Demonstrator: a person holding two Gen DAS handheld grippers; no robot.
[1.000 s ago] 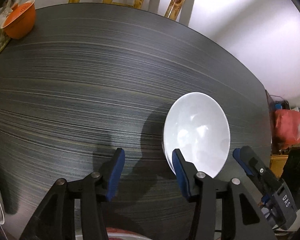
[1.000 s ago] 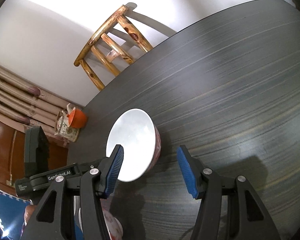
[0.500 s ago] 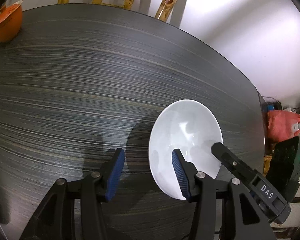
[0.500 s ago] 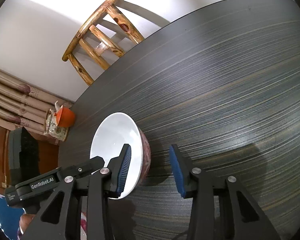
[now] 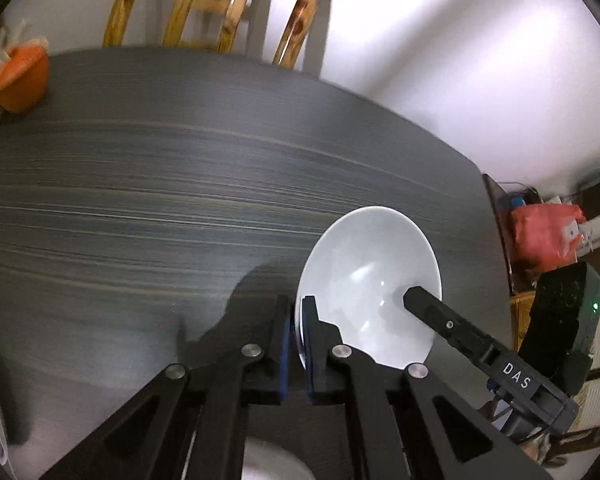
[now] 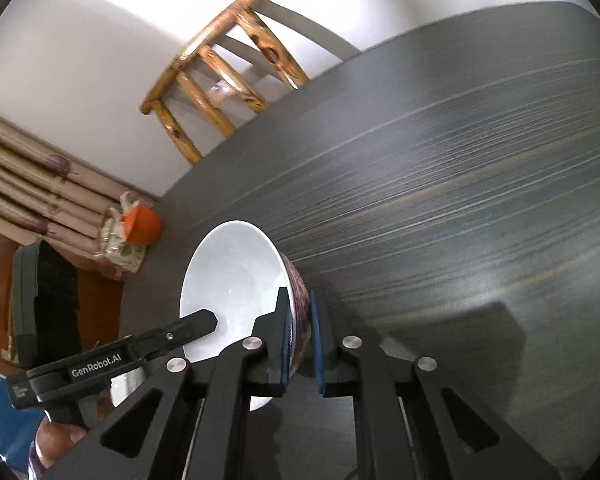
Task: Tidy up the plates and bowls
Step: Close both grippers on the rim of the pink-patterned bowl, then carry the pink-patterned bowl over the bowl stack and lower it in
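Clutter was sparse on the dark striped table (image 5: 180,184): one orange cup (image 5: 20,76) sat at its far left edge beside a patterned bundle, and one wooden chair (image 5: 228,12) stood behind the far rim. A red bag (image 5: 544,236) lay off the table to the right. Nothing stood between the grippers and the one white bowl (image 5: 364,280), which was empty inside and patterned dark red on its outer wall in the right wrist view (image 6: 236,280). Both tools gripped that same bowl from opposite sides. The left gripper (image 5: 296,332) was clamped on its near rim, one pad inside and one outside. The right gripper (image 6: 300,332) was clamped on the opposite wall in the same way. A second pale dish (image 5: 272,464) showed blurred below the left tool.
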